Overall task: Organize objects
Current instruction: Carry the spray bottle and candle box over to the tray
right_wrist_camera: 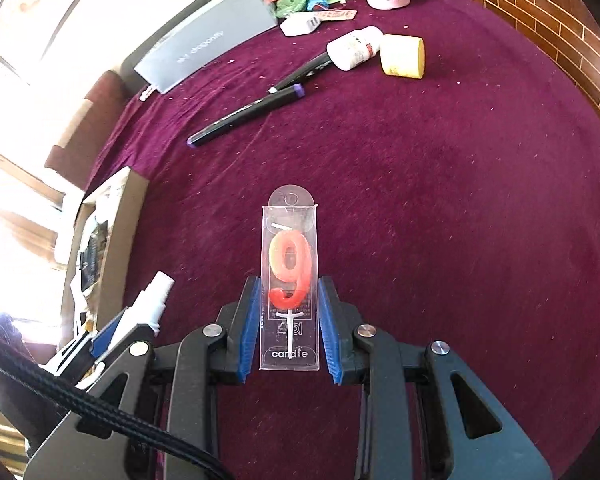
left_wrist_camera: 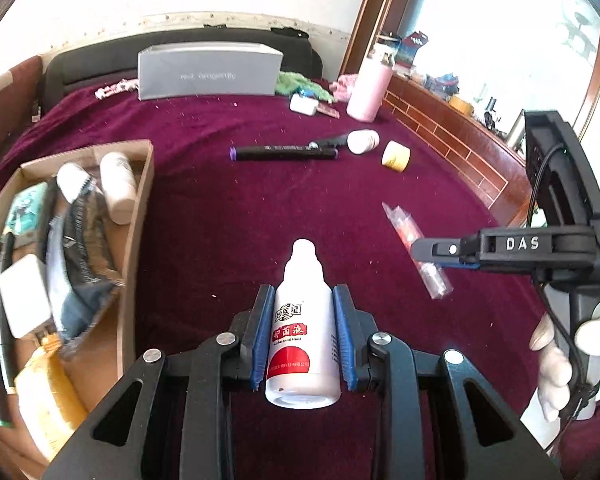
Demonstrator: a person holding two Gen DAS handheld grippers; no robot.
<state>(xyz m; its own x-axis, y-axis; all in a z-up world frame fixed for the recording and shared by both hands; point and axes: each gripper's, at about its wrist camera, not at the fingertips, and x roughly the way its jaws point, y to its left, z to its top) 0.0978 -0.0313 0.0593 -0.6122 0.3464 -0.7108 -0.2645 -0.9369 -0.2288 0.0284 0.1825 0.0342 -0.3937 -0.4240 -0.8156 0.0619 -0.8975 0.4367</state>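
Above the purple bed [left_wrist_camera: 260, 208], a white bottle [left_wrist_camera: 303, 332] is pinched by the left gripper [left_wrist_camera: 303, 336]. A boxed number candle [right_wrist_camera: 290, 292] is pinched by the right gripper [right_wrist_camera: 289, 320]. A cardboard box [left_wrist_camera: 134, 248] is seen left of the bottle.

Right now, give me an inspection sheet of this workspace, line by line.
Surface: maroon cloth, speckled with lint.
Job's things: white bottle in the left gripper; boxed number-9 candle in the right gripper; cardboard box at left, partly filled.
Clutter: two black markers, small white bottle, yellow roll, pink flask, grey box, green cloth.
Grippers: both shut on their items.
Cables: black cable on the right gripper; braided cable at lower left.
Surroundings: brick-pattern ledge, bright window.
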